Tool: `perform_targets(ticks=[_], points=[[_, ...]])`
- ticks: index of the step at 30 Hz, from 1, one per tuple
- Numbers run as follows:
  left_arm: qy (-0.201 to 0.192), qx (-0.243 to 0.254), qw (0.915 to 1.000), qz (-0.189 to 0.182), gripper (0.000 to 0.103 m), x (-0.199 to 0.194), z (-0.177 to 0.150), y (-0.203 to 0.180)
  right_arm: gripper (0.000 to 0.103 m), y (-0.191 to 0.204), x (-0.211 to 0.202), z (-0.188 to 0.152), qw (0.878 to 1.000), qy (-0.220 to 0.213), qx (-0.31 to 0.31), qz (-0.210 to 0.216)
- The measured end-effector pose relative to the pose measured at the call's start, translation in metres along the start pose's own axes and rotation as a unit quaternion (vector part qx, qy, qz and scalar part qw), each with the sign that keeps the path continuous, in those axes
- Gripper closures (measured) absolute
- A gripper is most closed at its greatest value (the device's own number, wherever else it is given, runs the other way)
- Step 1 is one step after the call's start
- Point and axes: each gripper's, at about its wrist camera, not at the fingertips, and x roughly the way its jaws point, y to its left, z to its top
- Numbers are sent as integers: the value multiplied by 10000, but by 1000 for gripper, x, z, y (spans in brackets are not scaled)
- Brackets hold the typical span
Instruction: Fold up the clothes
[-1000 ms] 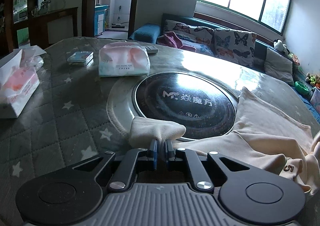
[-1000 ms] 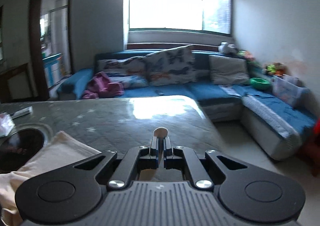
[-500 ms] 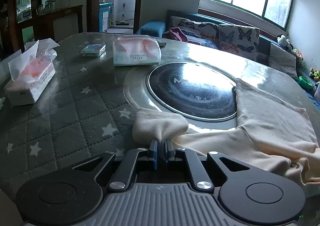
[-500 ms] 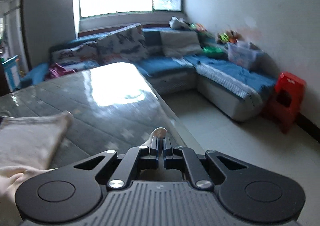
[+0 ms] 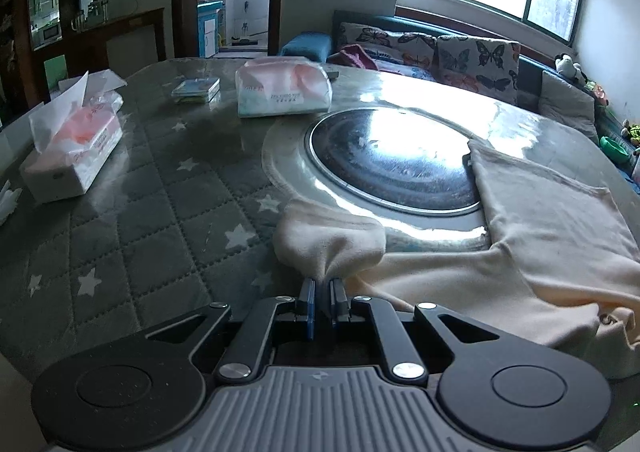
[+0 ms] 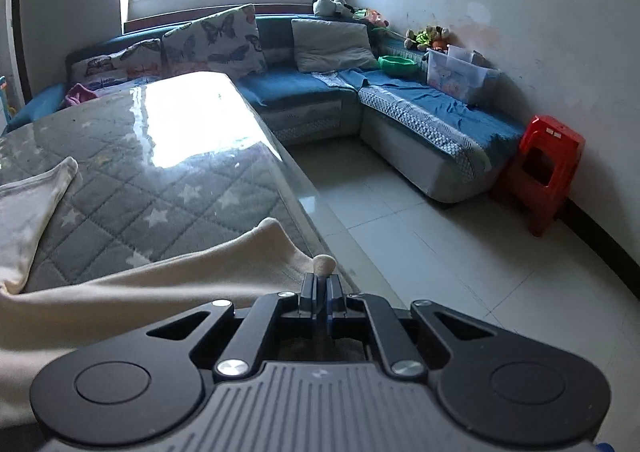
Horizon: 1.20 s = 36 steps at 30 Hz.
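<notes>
A cream garment (image 5: 552,236) lies rumpled across the bench (image 5: 160,188); left gripper (image 5: 323,292) and right gripper (image 6: 321,284) each have jaws clamped on a cuff.

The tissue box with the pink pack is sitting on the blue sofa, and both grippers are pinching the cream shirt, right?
Not quite. The tissue box sits on the star-patterned table, not the sofa; the left wrist view shows it. The rest holds: the left gripper and right gripper each pinch the cream shirt.

Open tissue box (image 5: 72,156) left, tissue pack (image 5: 284,92) behind round black hob (image 5: 392,164), blue sofa (image 6: 420,108), red stool (image 6: 544,168) by wall.
</notes>
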Motion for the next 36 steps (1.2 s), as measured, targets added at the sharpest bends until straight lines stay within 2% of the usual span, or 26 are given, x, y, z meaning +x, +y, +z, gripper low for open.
perform_targets(ticks=[4, 6, 8, 10, 12, 17, 20, 27, 31, 34, 36], points=[[94, 10, 9999, 89, 97, 2, -4, 3, 98, -7, -8, -7, 9999, 66, 95, -55], [110, 8, 9999, 105, 97, 2, -4, 5, 91, -6, -13, -5, 9999, -26, 84, -128], [15, 30, 9999, 111, 97, -2, 0, 5, 89, -6, -17, -3, 9997, -132, 65, -206], [-77, 58, 9999, 90, 96, -6, 4, 3, 89, -4, -22, 1, 9995, -261, 30, -156], [-166, 92, 9998, 41, 96, -10, 8, 1, 87, -1, -27, 5, 9994, -323, 8, 143], [-250, 311, 9986, -337, 96, -9, 18, -22, 82, 27, -26, 6, 9950, -178, -277, 941], [-251, 491, 9966, -607, 95, -4, 21, -41, 71, 43, -18, 5, 9915, -65, -446, 1222], [-249, 724, 9913, -1066, 95, 11, 31, -83, 68, 47, 5, 9, 9930, 39, -432, 1100], [-218, 884, 9866, -1357, 95, 18, 34, -111, 61, 45, 14, 14, 9948, 7, -444, 919], [-164, 1078, 9803, -1646, 95, 21, 34, -137, 61, 47, 16, 20, 9953, 54, -498, 829], [-155, 1222, 9750, -1851, 95, 20, 30, -153, 61, 52, 10, 21, 9936, 33, -623, 941]])
